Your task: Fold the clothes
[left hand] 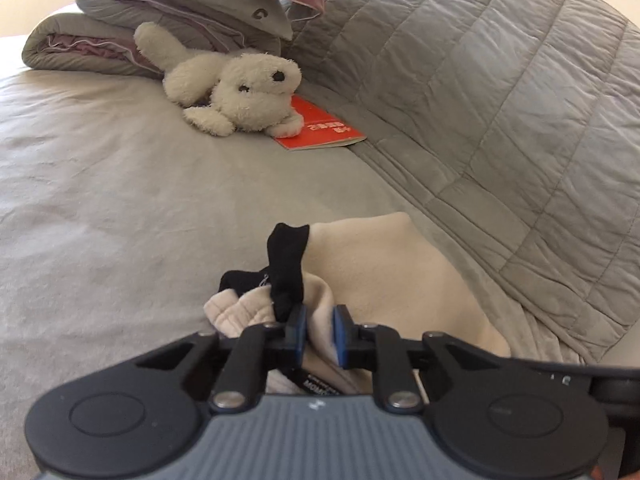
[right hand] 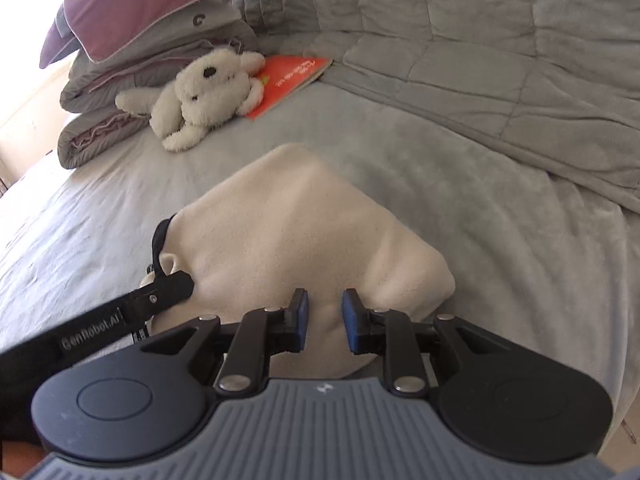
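Observation:
A cream fleece garment with black trim lies bunched on the grey bed sheet. My left gripper is shut on a fold of the cream garment near its black-trimmed edge. My right gripper is shut on the near edge of the same garment, with cloth pinched between its blue pads. The left gripper's finger shows in the right wrist view at the garment's left side.
A white plush dog lies on a red booklet at the back. Folded grey and pink bedding is stacked behind it. A quilted grey blanket rises along the right side.

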`<action>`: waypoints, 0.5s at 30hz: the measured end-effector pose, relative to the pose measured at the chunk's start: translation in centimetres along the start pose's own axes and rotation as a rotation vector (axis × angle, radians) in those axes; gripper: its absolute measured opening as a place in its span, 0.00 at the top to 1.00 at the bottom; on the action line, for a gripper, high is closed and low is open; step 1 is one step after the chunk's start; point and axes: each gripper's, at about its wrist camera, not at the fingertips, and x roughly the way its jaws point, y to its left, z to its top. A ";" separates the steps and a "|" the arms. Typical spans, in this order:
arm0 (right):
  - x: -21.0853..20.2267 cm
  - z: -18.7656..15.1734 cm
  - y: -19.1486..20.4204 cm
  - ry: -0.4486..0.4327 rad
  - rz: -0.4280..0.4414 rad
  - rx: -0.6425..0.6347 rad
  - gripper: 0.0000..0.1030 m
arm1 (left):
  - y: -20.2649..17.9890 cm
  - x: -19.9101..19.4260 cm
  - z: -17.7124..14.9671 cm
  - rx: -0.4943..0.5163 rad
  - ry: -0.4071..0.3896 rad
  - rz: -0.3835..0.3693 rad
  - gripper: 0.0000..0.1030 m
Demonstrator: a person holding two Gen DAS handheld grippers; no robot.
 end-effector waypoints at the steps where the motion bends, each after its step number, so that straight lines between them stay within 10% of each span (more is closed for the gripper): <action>1: 0.1 -0.1 0.2 0.005 -0.009 -0.012 0.79 | -0.2 0.0 0.0 0.008 0.006 0.010 0.83; 15: -1.8 -0.7 2.8 -0.031 -0.122 -0.071 0.62 | -1.7 -1.4 1.1 0.131 0.032 0.070 0.82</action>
